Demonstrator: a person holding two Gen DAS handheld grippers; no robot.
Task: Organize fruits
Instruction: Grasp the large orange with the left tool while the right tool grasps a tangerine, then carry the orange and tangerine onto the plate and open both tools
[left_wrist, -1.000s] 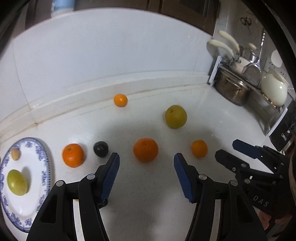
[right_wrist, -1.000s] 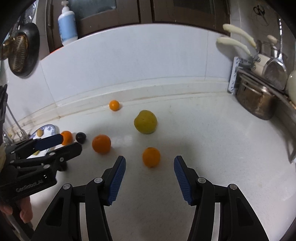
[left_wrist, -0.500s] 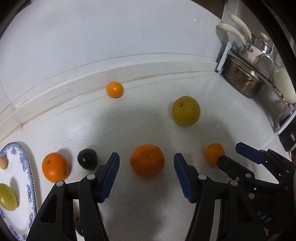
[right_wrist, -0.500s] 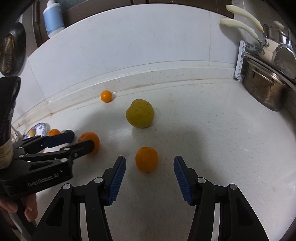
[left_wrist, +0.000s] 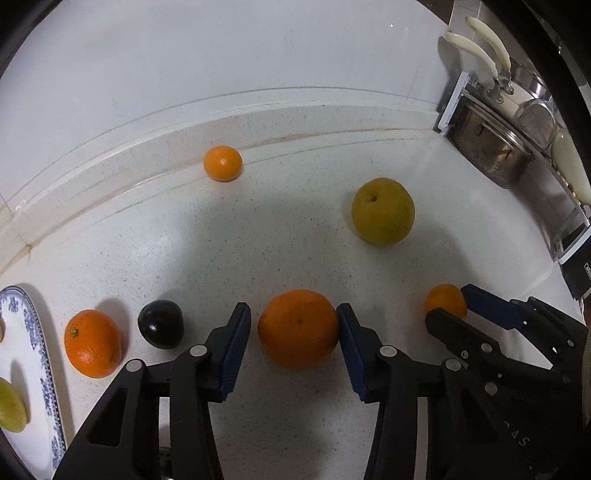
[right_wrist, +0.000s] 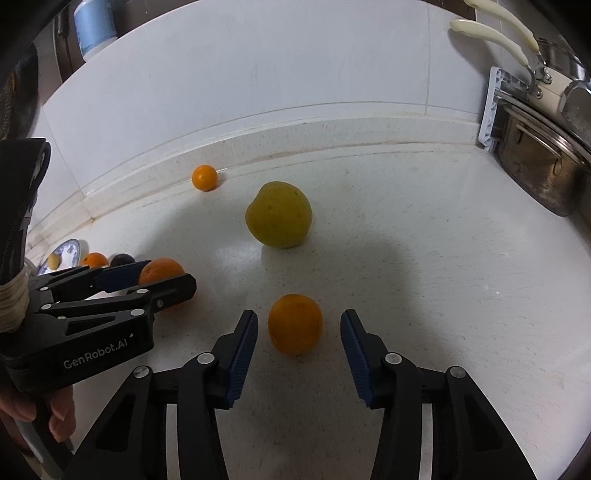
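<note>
My left gripper (left_wrist: 293, 332) is open with a large orange (left_wrist: 298, 328) between its blue pads; the right pad touches it, the left pad stands a little off. My right gripper (right_wrist: 298, 332) is open around a small orange (right_wrist: 294, 324), apart from both pads. That small orange also shows in the left wrist view (left_wrist: 445, 302). A yellow-green pear (left_wrist: 383, 216) lies farther back. A small mandarin (left_wrist: 222, 163) sits by the wall. Another orange (left_wrist: 93, 343) and a dark plum (left_wrist: 161, 324) lie left, next to a blue-patterned plate (left_wrist: 33, 369) holding a green fruit (left_wrist: 11, 406).
A steel pot (left_wrist: 491, 155) and a rack with white-handled utensils (left_wrist: 480, 40) stand at the right rear corner. The counter's raised back ledge (left_wrist: 147, 140) runs along the white wall. A blue bottle (right_wrist: 94, 27) stands high on the left.
Both grippers moved forward and down. The large orange now sits between my left pads and the small orange between my right pads. The fruits have not moved.
</note>
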